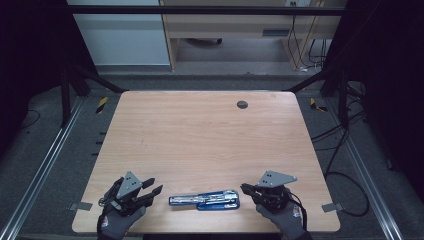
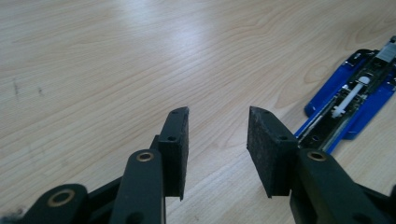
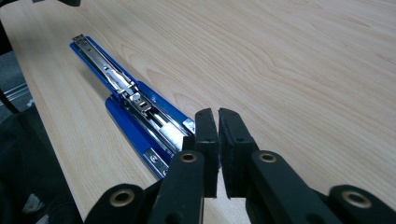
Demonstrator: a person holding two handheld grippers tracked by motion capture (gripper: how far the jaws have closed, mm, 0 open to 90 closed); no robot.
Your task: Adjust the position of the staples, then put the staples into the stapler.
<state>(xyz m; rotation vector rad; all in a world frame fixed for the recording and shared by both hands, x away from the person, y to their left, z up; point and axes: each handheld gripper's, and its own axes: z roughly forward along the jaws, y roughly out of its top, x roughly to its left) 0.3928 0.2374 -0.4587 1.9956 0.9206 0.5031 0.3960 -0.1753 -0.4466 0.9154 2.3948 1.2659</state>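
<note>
A blue, flat-opened metal stapler (image 1: 204,200) lies on the wooden table (image 1: 200,140) between the two grippers. The left gripper (image 2: 217,140) has its jaws spread over bare wood, the stapler off to their right. The right gripper (image 3: 218,140) has its jaws pressed together on nothing, the stapler just left of their tips

The stapler (image 1: 204,201) is bright blue with a silver metal channel along its opened length and a white piece inside, lying on the table (image 1: 200,135) of pale wood with a fine lengthwise grain. Beyond the stapler, near the table's far edge, sits a dark grey round cap (image 1: 242,104). The left gripper (image 1: 152,189) and right gripper (image 1: 244,188), either side of the stapler, are black with brass-coloured pins and grey plates, held in dark grey gloves.
</note>
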